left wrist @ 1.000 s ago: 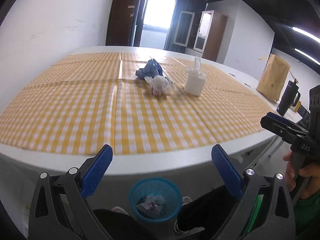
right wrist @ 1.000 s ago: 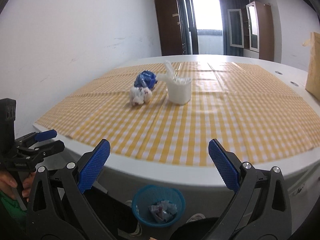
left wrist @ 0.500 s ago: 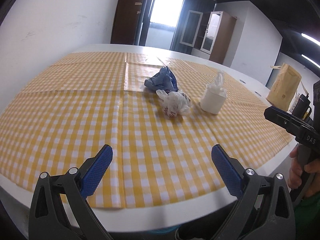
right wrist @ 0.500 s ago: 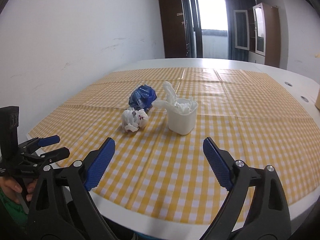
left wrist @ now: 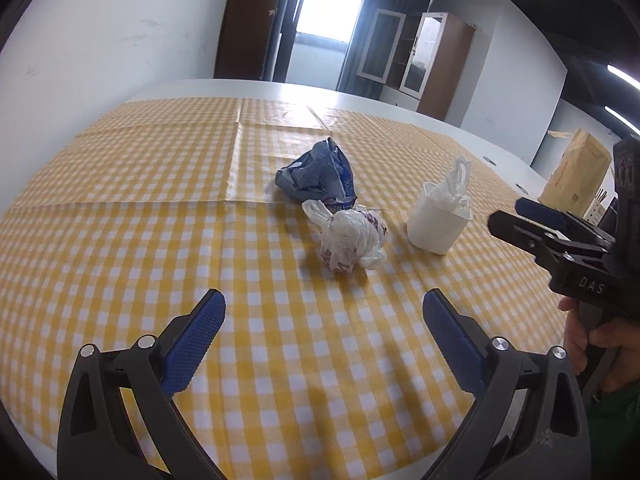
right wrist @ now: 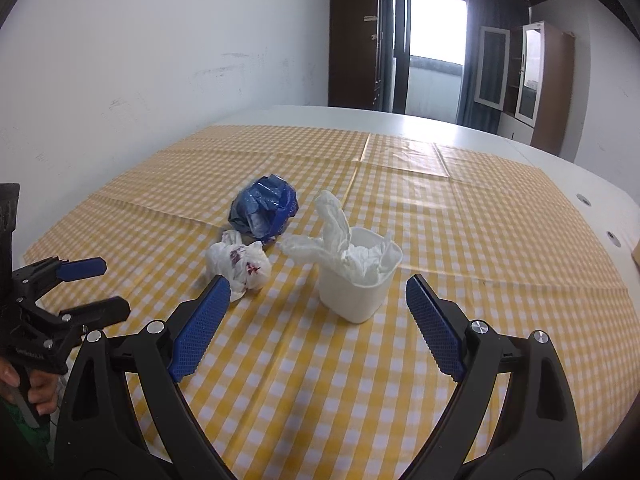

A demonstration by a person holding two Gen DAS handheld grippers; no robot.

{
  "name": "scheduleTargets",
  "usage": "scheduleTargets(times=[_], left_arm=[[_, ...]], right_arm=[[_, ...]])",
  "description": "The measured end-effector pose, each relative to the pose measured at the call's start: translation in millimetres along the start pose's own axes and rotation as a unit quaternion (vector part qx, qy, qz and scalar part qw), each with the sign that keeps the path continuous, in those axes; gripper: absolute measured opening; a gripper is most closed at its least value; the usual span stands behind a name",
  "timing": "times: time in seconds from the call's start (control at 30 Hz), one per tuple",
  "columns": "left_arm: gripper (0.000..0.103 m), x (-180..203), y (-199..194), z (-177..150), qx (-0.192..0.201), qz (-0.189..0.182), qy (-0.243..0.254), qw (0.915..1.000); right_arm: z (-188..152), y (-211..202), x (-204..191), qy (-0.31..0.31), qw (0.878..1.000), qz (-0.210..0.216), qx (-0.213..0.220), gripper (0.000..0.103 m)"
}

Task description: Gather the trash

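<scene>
Three pieces of trash lie on the yellow checked tablecloth (left wrist: pixel 120 240): a crumpled blue wrapper (left wrist: pixel 318 176), a white plastic wad with purple print (left wrist: pixel 350 236), and a white cup stuffed with tissue (left wrist: pixel 438 216). My left gripper (left wrist: pixel 324 340) is open and empty, short of the white wad. My right gripper (right wrist: pixel 318 326) is open and empty, just short of the cup (right wrist: pixel 358 280), with the wad (right wrist: pixel 240 264) by its left finger and the blue wrapper (right wrist: pixel 264 208) behind.
A brown paper bag (left wrist: pixel 580 168) stands at the table's far right. The right gripper shows at the right of the left wrist view (left wrist: pixel 552 236); the left gripper shows at the left of the right wrist view (right wrist: pixel 76 288). Cabinets and a door stand behind.
Both grippers have moved forward over the table toward the trash, which looms larger. The blue bin under the table edge has dropped out of view.
</scene>
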State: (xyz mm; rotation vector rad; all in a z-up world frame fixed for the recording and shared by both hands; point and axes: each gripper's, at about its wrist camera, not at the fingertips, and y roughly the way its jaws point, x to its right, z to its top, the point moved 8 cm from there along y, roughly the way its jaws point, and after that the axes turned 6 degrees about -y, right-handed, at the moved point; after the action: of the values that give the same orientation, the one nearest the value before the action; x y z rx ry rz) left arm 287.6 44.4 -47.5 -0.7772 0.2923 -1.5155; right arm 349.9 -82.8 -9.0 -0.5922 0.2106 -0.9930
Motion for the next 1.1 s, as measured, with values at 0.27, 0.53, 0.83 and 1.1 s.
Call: scheduleTargets(times=[0.27,0.53,0.83,1.1], left_arm=[[0.096,-0.5,27.0,13.5,-0.022,0.016,0.017,0.9995],[0.096,10.0,55.5,24.6,-0.045,0.014,0.04,0.9981],[0.077,25.6,88.4,30.1,-0.078,0.035,0.073,0.9937],[0.045,33.2,79.7,29.0,-0.063,0.031,0.079,0.9944]], right_arm=[[14.4,35.6,1.8,-0.019,0.999,0.004,-0.028,0.07],[13.5,55.3,7.2,0.001,0.999,0.027,-0.041,0.039],[14.5,50.8,8.2,0.009,0.999,0.041,-0.031,0.008],[24.4,15.4,16.1,0.009,0.999,0.04,0.009,0.004]])
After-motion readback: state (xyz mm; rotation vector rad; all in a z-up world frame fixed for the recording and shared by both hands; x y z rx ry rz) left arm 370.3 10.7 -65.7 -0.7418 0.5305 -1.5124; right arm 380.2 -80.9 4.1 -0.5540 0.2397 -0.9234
